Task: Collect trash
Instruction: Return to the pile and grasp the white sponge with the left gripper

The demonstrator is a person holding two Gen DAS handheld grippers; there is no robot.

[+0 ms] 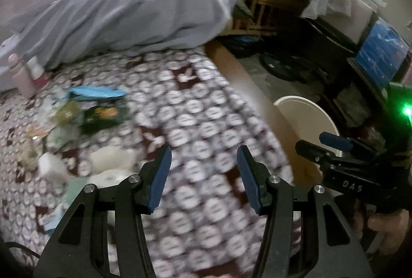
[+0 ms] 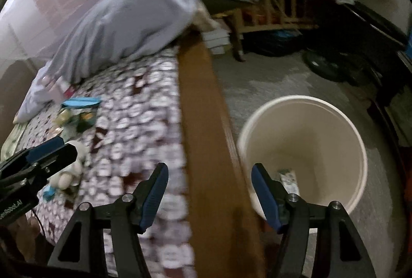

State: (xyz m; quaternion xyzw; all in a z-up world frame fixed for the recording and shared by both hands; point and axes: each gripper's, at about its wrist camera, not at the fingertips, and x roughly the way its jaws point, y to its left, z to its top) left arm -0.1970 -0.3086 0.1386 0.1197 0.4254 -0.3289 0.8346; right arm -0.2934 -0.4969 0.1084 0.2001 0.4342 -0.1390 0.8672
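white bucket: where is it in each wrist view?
Left wrist: white bucket at right of centre, partly hidden behind the right tongs.
Right wrist: white bucket at lower right, full rim visible, on the floor beside the bed.
Shared landmark: the brown bed rail, just left of it in both.

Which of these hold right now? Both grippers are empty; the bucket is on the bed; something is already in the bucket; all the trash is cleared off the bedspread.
1. Both the left gripper and right gripper are empty: true, jaws open.
2. The white bucket is on the bed: false, it stands on the floor beside the bed frame.
3. Something lies in the bucket: true, a wrapper.
4. The bedspread is cleared: false, the trash pile remains.
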